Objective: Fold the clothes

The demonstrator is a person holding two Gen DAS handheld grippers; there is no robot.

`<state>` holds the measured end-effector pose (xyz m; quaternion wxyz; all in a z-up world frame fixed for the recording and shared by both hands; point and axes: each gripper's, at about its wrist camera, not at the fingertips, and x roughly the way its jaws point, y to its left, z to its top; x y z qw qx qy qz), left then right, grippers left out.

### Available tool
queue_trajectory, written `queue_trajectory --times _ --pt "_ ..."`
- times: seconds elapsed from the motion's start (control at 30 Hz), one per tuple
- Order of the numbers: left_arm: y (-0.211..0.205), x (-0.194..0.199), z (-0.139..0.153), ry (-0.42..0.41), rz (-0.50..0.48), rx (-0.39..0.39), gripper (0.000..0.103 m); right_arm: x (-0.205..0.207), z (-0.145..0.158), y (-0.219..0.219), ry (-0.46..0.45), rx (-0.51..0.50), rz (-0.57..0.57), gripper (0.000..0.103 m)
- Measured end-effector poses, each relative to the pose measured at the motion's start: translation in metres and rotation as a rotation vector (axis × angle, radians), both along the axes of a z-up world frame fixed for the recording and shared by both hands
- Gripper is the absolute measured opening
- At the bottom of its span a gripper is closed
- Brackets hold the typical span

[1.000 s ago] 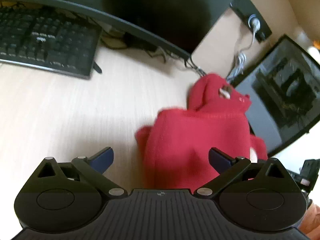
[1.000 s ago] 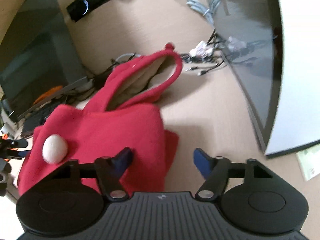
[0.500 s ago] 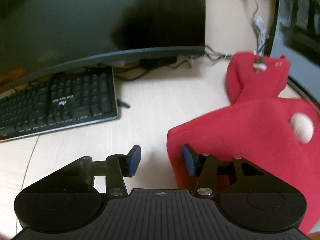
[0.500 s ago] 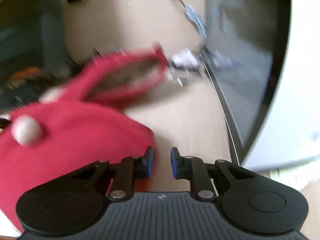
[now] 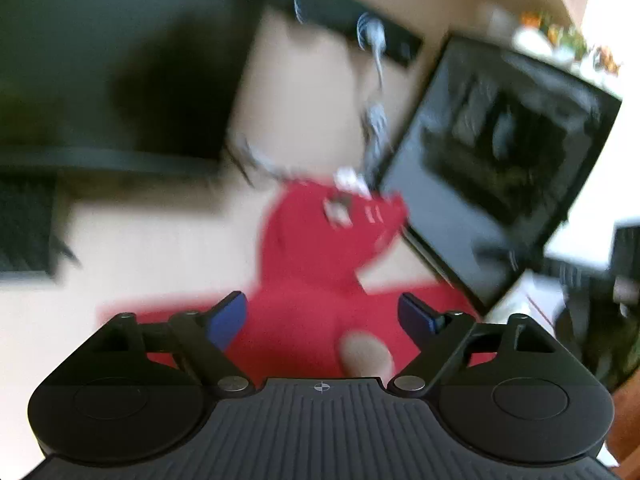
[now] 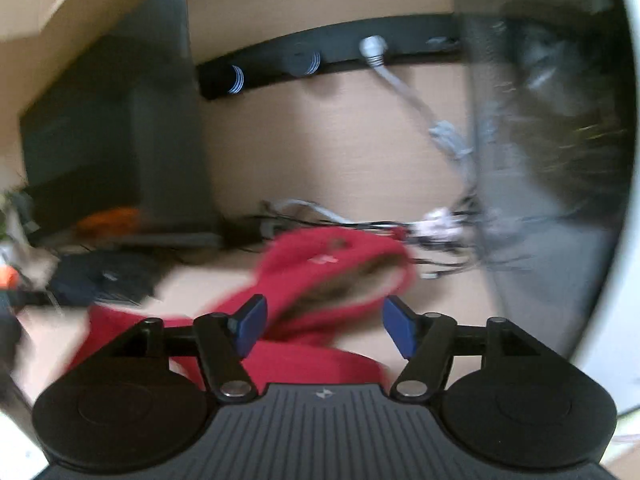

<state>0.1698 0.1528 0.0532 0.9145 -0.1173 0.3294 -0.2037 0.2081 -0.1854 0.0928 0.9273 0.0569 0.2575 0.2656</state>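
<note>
I see my left claw (image 5: 322, 316) spread wide, holding nothing, above the red garment (image 5: 320, 264) on the bench (image 5: 160, 248). My right claw (image 6: 322, 322) also gapes empty.

Pale wood-grain desk (image 5: 152, 264) lying under daylight, both views blurring with motion. A large dark curved monitor (image 5: 120, 60) is standing along the desk's far edge toward the left; a black keyboard (image 5: 24, 232) is showing beneath it at the left edge of the left wrist view. A second dark screen (image 5: 500, 168) is leaning at the far right corner, reflecting the room. A beige wall panel (image 6: 320, 140) is rising behind the desk, carrying a black power strip (image 6: 320, 64) with a white plug (image 6: 374, 46) and grey cable (image 6: 440, 132) hanging down. Tangled cables (image 6: 360, 224) are lying along the desk's far edge. An orange object (image 6: 108, 218), too blurred to identify, is sitting at the far left.
</note>
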Motion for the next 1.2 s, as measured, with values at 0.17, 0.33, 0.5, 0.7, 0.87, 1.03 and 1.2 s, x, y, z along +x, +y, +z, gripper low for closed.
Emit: queue_trajectory --times 0.17,0.33,0.5,0.7,0.87,1.03,1.2 --pt "-0.016 -0.005 -0.03 0.108 0.003 0.022 0.094 0.073 -0.008 -0.008 0.248 0.291 -0.076 0.066" --pt "-0.003 -0.015 -0.027 0.139 0.026 -0.061 0.097 0.151 -0.046 0.005 0.398 0.347 -0.182 0.064" --pt "0.017 -0.02 -0.036 0.157 0.083 -0.187 0.098 0.161 -0.048 0.053 0.182 0.158 -0.116 0.033" --pt "0.046 -0.006 -0.052 0.189 0.117 -0.372 0.099 0.066 0.033 0.069 -0.045 0.321 0.288 0.015" --pt "0.066 0.007 -0.068 0.207 0.163 -0.544 0.099 -0.04 0.032 0.064 -0.018 0.247 0.554 0.013" --pt "0.066 0.005 -0.067 0.195 0.158 -0.542 0.1 -0.083 -0.014 0.057 0.049 0.074 0.485 0.013" --pt "0.056 0.002 -0.064 0.173 0.16 -0.487 0.101 -0.051 -0.009 0.04 0.091 0.181 0.302 0.057"
